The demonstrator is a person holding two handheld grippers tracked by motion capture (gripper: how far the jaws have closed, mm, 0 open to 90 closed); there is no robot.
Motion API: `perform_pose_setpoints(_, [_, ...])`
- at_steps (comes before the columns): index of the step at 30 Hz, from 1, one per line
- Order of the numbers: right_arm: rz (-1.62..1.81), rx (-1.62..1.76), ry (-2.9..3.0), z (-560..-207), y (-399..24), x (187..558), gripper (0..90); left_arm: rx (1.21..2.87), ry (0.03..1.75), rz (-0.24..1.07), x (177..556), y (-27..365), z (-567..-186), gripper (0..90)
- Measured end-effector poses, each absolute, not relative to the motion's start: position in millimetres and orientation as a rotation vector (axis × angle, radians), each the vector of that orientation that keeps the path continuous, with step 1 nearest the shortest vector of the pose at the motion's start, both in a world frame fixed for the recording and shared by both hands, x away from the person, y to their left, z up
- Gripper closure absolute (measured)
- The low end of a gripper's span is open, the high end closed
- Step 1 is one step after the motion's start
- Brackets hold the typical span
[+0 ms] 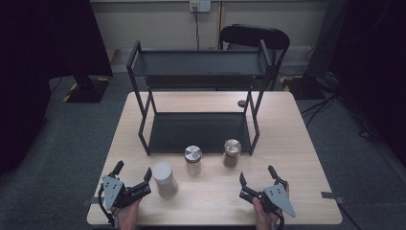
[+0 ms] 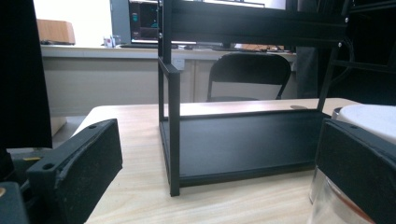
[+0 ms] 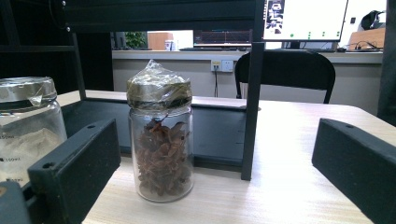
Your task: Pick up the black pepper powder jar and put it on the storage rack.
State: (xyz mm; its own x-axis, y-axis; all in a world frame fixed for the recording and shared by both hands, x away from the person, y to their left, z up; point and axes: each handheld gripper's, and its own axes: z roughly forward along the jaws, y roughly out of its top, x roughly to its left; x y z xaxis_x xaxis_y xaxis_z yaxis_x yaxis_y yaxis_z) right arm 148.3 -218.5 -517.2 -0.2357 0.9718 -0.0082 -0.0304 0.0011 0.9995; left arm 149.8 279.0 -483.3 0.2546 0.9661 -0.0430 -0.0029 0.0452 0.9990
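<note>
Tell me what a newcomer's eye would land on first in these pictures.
First, the black two-tier rack standing at the middle of the wooden table, both shelves bare. Next, three jars in a row before it: a white-lidded jar beside the left tongs, a middle jar, and a jar of brown spice ahead of the right tongs. Both tongs are open, holding nothing.

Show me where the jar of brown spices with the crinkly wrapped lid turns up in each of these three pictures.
High view: the spice jar stands rightmost of three, before the black rack.
Left gripper view: not in it.
Right gripper view: left of centre, between the black jaws.
Shared landmark: the black rack's lower shelf.
</note>
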Motion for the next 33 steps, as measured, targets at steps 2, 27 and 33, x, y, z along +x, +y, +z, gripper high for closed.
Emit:
perform_pose_setpoints(2, [1.393, 1.061, 1.361, -517, -219, 148, 0.0, 1.275, 1.03, 0.989, 149, 279, -482, 0.0])
perform_pose_setpoints(27, [1.393, 1.061, 1.361, -517, -219, 148, 0.0, 1.277, 0.966, 0.993, 145, 278, -460, 0.0])
perform_pose_setpoints(33, [1.393, 1.061, 1.361, -517, -219, 148, 0.0, 1.291, 0.954, 0.975, 145, 278, -455, 0.0])
